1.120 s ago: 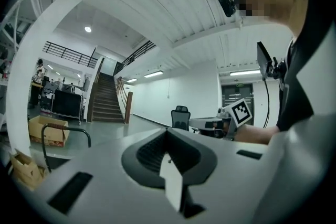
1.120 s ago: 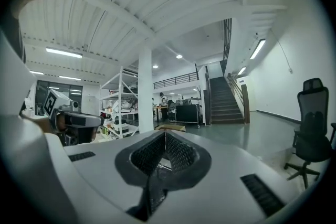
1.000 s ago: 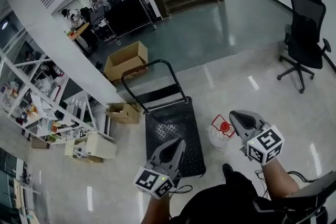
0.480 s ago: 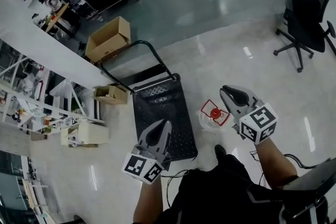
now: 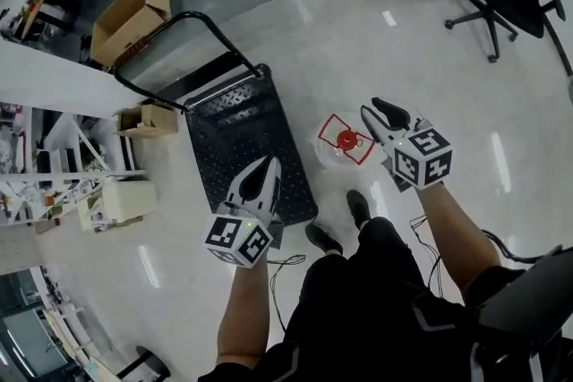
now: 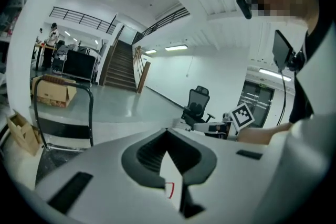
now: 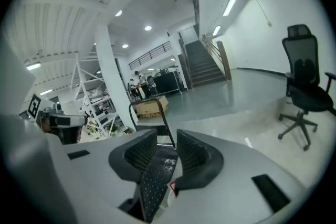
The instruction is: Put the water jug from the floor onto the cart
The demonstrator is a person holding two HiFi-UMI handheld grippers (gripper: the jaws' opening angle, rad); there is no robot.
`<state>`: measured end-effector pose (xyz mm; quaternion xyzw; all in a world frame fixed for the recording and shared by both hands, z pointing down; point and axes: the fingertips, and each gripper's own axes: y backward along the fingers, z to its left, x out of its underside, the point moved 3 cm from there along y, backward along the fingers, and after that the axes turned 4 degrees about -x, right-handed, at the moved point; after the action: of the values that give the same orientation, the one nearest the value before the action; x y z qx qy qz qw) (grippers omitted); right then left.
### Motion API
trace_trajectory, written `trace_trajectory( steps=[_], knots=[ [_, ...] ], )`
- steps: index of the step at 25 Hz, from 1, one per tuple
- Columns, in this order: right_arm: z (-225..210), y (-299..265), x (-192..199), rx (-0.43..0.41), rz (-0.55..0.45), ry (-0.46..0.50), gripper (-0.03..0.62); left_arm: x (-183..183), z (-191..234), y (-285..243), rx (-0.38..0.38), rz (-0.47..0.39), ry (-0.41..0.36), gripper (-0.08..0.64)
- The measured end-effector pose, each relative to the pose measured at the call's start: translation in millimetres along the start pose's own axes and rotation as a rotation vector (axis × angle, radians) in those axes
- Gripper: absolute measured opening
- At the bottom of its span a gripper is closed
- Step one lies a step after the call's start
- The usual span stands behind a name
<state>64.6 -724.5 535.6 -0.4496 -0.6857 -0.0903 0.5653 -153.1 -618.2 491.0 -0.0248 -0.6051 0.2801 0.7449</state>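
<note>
**Reach for the water jug, before any grip**

Head view, steeply downward. The water jug, a clear bottle with a red cap and a red carrying handle, stands on the glossy floor just beside the right-hand edge of the platform cart. It is not yet lifted, and the cart's black dotted deck carries nothing.

The right gripper hangs at the jug's right side, its tips near the red handle. Whether they touch the jug cannot be told from above. In the right gripper view its jaws are opening, with a plain gap and nothing between the pads. Through that gap the cart's deck and push handle are seen.

The left gripper is over the near right corner of the deck, apart from the jug and to its left. In the left gripper view its jaws meet at the tips and hold nothing.

The step in hand is judged to be the approach. The next move calls for the right jaws to straddle the red handle or the neck and close there. The left gripper would probably have to open and steady the smooth, rounded body, which may slip. The lift then needs only a short carry leftward onto the deck.
</note>
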Motion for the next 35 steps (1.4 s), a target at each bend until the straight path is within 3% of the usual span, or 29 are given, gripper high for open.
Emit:
trace_trajectory(
  steps=[4, 8, 16, 21, 24, 27, 35],
  knots=[
    [-44.2, -25.9, 74.7, 0.079, 0.109, -0.173, 0.112, 46.6, 13.4, -32.5, 0.005, 0.101, 0.055, 0.0],
    [-78.3, -42.1, 144.2, 0.154, 0.22, -0.213, 0.137, 94.4, 20.1, -66.5, 0.019, 0.189, 0.078, 0.0],
    [-120.9, -71.4, 263.9, 0.229, 0.368, -0.417, 0.152, 197.4, 28.4, -124.6, 0.051, 0.398, 0.117, 0.0],
    [-134.1, -81.3, 329.7, 0.304, 0.42, -0.599, 0.183, 243.3, 27.9, -149.5, 0.059, 0.488, 0.201, 0.0],
    [-137.2, -81.9, 357.7, 0.327, 0.464, -0.632, 0.184, 269.2, 26.5, -152.5, 0.069, 0.536, 0.264, 0.0],
    [-141.9, -82.4, 376.8, 0.371, 0.45, -0.685, 0.184, 296.7, 38.2, -151.7, 0.037, 0.602, 0.276, 0.0],
    [-144.1, -87.1, 389.3, 0.301, 0.41, -0.797, 0.16, 323.8, 26.3, -142.0, -0.003, 0.631, 0.329, 0.0]
  ],
)
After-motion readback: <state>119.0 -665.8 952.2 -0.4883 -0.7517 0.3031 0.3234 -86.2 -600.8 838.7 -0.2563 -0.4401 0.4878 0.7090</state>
